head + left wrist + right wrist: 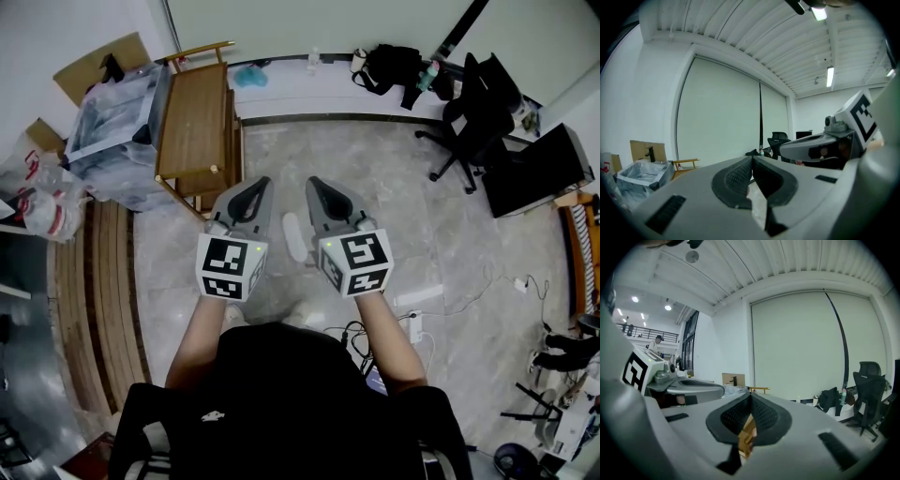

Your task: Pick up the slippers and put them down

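Observation:
In the head view both grippers are held up side by side in front of the person, pointing away over the floor. My left gripper [255,184] has its jaws shut with nothing between them. My right gripper [314,183] is shut too and holds nothing. A white slipper [294,236] lies on the marble floor below, showing in the gap between the two grippers. In the left gripper view the left gripper [751,159] has its pads pressed together, with the right gripper [820,147] beside it. The right gripper view shows the right gripper [750,394] with its tips meeting.
A wooden chair [192,127] stands ahead to the left beside a plastic-wrapped box [112,131]. A black office chair [469,122] and a dark monitor [544,169] stand at the right. A power strip with cables [412,323] lies by the person's right side.

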Action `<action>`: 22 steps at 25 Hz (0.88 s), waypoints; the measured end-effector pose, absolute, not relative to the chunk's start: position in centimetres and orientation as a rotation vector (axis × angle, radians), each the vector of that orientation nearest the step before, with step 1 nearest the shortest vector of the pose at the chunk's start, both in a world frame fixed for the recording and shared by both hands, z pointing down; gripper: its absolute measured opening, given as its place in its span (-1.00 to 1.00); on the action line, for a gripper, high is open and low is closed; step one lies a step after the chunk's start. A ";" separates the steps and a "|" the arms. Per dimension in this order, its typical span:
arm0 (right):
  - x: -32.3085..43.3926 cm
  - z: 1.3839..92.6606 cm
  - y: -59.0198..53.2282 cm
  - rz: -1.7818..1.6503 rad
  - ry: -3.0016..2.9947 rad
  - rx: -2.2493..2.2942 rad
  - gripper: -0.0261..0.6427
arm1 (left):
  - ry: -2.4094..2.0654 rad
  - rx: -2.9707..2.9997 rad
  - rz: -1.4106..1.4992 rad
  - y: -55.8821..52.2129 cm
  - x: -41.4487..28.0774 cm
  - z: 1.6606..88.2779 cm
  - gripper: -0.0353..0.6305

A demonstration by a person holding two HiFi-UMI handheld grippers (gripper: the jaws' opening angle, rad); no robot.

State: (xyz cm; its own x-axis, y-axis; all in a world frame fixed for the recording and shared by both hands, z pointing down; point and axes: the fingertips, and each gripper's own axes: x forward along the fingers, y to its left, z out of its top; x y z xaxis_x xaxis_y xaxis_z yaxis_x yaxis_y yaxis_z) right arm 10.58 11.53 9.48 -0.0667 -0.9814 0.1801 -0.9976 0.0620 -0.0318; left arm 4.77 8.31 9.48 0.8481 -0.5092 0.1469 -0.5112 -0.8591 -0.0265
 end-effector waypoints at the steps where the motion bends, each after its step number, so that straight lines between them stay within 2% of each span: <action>1: 10.1 9.2 11.3 0.220 -2.205 2.073 -0.93 | -0.828 3.008 0.244 8.1 4.3 9.4 -0.88; 22: 2.2 6.4 7.4 0.163 -2.149 2.141 -0.93 | -0.722 3.096 0.180 4.1 -2.4 5.8 -0.88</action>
